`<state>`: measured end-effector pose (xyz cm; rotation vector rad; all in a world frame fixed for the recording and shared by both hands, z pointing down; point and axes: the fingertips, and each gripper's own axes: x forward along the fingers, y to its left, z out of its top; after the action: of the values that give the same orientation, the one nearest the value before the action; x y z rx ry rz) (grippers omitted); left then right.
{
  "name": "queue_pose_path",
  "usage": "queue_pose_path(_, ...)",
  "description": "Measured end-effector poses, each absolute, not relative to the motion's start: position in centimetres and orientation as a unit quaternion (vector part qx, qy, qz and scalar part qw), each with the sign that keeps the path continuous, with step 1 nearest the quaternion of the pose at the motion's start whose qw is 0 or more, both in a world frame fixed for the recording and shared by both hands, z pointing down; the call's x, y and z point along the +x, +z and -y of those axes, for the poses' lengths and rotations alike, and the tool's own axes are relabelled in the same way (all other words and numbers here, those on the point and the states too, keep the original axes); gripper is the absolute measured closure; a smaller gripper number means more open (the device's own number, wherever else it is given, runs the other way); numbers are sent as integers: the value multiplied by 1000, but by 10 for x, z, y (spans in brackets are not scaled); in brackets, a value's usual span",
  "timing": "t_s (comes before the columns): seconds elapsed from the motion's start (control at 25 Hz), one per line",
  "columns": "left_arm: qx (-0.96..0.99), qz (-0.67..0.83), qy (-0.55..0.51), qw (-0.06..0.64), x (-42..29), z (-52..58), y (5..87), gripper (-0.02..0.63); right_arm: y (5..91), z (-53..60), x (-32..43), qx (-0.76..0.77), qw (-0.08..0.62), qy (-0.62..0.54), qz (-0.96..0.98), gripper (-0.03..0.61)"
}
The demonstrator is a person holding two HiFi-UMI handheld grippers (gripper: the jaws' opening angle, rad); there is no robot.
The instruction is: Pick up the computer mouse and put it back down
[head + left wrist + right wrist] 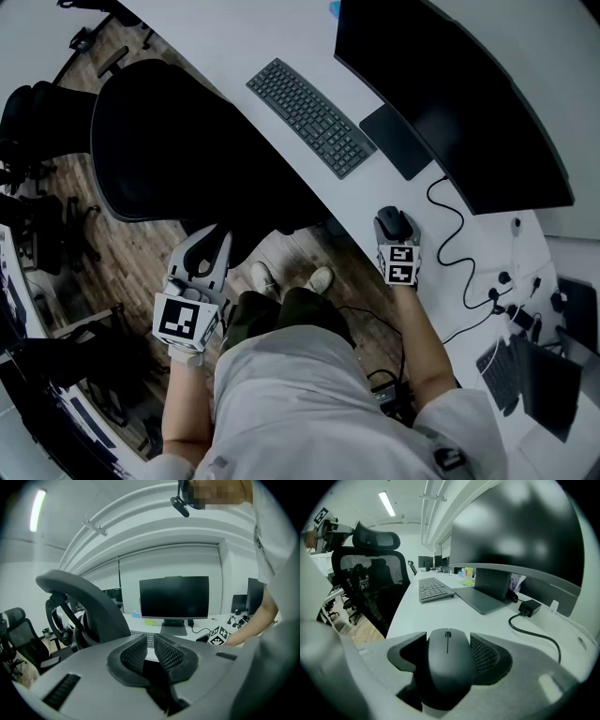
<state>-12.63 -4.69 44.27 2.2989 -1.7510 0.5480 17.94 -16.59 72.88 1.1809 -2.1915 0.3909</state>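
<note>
The black computer mouse point(447, 660) sits between the jaws of my right gripper point(447, 648), and both pads press its sides. In the head view the mouse point(394, 223) is at the near edge of the white desk point(234, 37), right of the keyboard, with the right gripper point(395, 232) around it. I cannot tell whether it rests on the desk or hangs just above it. My left gripper point(208, 246) is held low over the floor beside the office chair, jaws together on nothing, and its own view shows the left gripper point(151, 651) pointing at the desk.
A dark keyboard point(309, 115) lies left of the mouse. The monitor point(459, 103) stands behind on its flat base point(398, 141). A black cable point(450, 234) with a plug block point(529, 607) runs across the desk at the right. A black mesh chair point(178, 141) stands by the desk's edge.
</note>
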Motion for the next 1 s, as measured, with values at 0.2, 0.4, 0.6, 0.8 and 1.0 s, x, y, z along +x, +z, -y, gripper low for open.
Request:
queue_pose_path(0.2, 778, 592, 182, 100, -127, 46, 442, 572, 731, 164, 177, 444, 322, 140, 824, 293)
queue_pose_path(0.4, 781, 590, 176, 101, -127, 45, 442, 572, 731, 165, 177, 441, 321, 150, 824, 293)
queue_pose_path(0.6, 788, 584, 171, 99, -126, 44, 441, 572, 727, 161, 179, 439, 320, 160, 824, 281)
queue_pose_path(0.8, 794, 577, 162, 100, -128, 43, 439, 572, 705, 155, 178, 440, 308, 155, 829, 279)
queue_pose_path(1.0, 803, 568, 152, 103, -130, 40, 443, 572, 663, 153, 166, 439, 278, 147, 842, 281)
